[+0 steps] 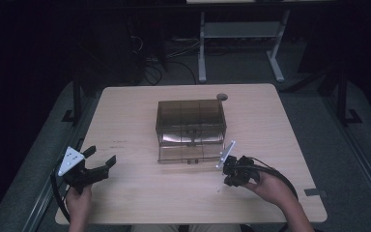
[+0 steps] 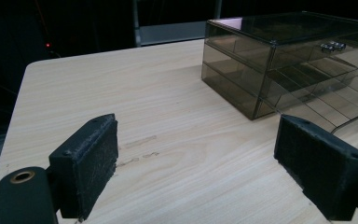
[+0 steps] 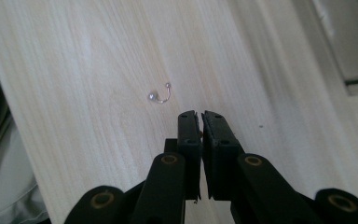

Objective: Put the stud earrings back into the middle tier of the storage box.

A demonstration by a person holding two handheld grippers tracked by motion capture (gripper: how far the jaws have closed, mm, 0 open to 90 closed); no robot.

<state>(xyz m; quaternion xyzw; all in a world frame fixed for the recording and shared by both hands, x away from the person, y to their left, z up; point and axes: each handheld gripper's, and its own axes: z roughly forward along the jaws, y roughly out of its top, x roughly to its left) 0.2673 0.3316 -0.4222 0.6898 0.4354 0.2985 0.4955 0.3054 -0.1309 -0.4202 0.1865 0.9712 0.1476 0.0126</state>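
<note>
The right gripper view shows a small curved earring point(image 3: 160, 96) lying on the bare worktop point(image 3: 74, 70) just beyond my right claw point(image 3: 200, 114). In the high view it is a faint speck point(image 1: 218, 189) near that claw point(image 1: 227, 175), too small to read. My right claw has its jaws together with nothing between them; the earring lies apart from the pads, untouched. The earring's long axis runs roughly across the right gripper view, one end with a bead at the left, the other end slightly higher at the right, its curve bowing toward the claw.

The left gripper view shows my left claw point(image 2: 196, 163) with jaws wide apart over empty wood. It also shows the smoked clear drawer box point(image 2: 279, 60) from the side, with a lower drawer pulled out.

In the high view the drawer box point(image 1: 191, 123) stands mid-worktop. My left claw point(image 1: 99, 162) sits near the left edge, well apart from the box. Open wood surrounds the earring; the near edge lies close behind my right hand point(image 1: 270, 186).
</note>
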